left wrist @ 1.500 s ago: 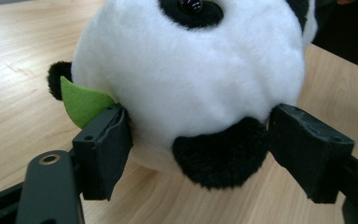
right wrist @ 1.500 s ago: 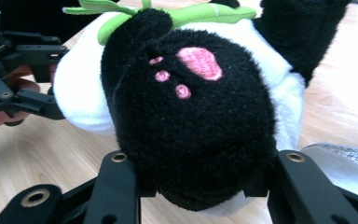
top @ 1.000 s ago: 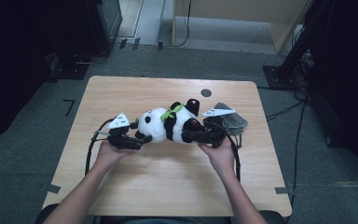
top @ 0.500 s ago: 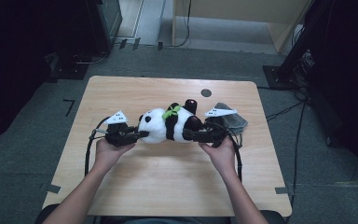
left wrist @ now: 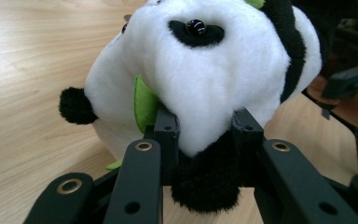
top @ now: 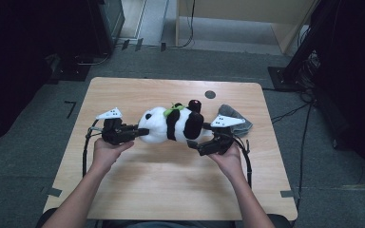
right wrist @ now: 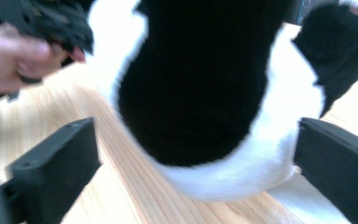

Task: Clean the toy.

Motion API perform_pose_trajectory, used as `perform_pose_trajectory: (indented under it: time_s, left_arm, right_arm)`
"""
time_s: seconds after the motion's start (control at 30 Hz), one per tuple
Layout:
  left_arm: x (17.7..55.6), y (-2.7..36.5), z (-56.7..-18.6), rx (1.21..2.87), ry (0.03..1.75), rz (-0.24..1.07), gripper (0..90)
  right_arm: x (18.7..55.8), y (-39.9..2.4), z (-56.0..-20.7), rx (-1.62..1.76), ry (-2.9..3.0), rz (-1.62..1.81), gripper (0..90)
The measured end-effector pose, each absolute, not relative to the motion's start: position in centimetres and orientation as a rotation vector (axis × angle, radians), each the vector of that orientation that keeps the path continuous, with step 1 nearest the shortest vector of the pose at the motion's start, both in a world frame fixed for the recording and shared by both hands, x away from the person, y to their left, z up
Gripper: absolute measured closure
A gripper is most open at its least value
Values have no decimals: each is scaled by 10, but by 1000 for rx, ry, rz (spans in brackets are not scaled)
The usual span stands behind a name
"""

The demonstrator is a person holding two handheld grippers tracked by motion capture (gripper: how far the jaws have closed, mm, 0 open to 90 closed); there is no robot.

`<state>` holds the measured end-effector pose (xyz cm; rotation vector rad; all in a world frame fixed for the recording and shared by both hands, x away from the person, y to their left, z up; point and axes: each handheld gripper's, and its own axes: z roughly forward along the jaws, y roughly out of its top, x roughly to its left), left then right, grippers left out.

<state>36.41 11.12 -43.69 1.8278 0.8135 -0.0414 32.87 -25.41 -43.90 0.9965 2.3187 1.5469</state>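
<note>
Black-and-white plush panda toy [top: 171,125] lies lengthwise between 2 grippers: left gripper [left wrist: 204,128] clamps its head end; right gripper [right wrist: 193,154], jaws just opened wide, straddles its body without gripping.

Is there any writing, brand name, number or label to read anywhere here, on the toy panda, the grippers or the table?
None: no readable text on the toy panda, the left gripper, the right gripper, the grey cloth or the table.

Near tabletop [top: 161,175] lies open; grey cloth [top: 237,118] crowds the panda [top: 171,124].
</note>
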Motion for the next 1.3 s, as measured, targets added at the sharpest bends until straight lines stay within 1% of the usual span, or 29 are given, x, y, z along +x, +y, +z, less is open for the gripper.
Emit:
perform_pose_trajectory:
  time_s: [0.1, 0.2, 0.3, 0.33, 0.37, 0.47, 0.53, 0.63, 0.67, 0.73, 0.8, 0.9, 0.93, 1.07, 1.17, 1.3]
  left_arm:
    - [363, 110, -435, 1828, 811, -53, 701]
    - [363, 108, -435, 1821, 822, -106, 697]
    - [361, 105, -435, 1834, 818, -100, 693]
    - [360, 105, -435, 1837, 820, -90, 690]
    - [360, 105, -435, 1844, 817, -81, 687]
    - [360, 105, -435, 1838, 823, -79, 679]
    - [360, 104, -435, 1848, 824, -67, 667]
    - [359, 100, -436, 1866, 818, -42, 635]
    - [358, 99, -436, 1872, 815, -25, 617]
    - [358, 98, -436, 1875, 812, 1, 551]
    - [358, 97, -437, 1871, 801, 16, 465]
    - [357, 99, -437, 1841, 759, 53, 365]
    - [357, 101, -437, 1836, 750, 53, 348]
    - [356, 107, -438, 1829, 730, 97, 324]
    - [355, 112, -440, 1849, 701, 106, 322]
    - [352, 112, -444, 1848, 690, 87, 322]
  right_arm:
    - [328, -251, -441, 959, 2307, 1530, 0]
    - [328, -248, -441, 941, 2276, 1505, 0]
    - [326, -241, -442, 937, 2266, 1438, 1]
    - [326, -238, -443, 942, 2267, 1401, 19]
    - [325, -237, -443, 938, 2266, 1369, 66]
    - [324, -237, -443, 940, 2241, 1366, 148]
    - [323, -237, -442, 945, 2241, 1361, 185]
    - [322, -237, -442, 952, 2257, 1328, 313]
    - [321, -237, -442, 955, 2262, 1319, 362]
    - [321, -237, -440, 967, 2275, 1300, 439]
    - [321, -238, -438, 989, 2290, 1299, 480]
    - [322, -243, -432, 1031, 2279, 1309, 496]
    - [322, -245, -431, 1042, 2267, 1318, 500]
    - [323, -252, -428, 1072, 2268, 1304, 508]
    - [323, -255, -427, 1102, 2261, 1307, 508]
    - [323, -259, -424, 1141, 2253, 1340, 507]
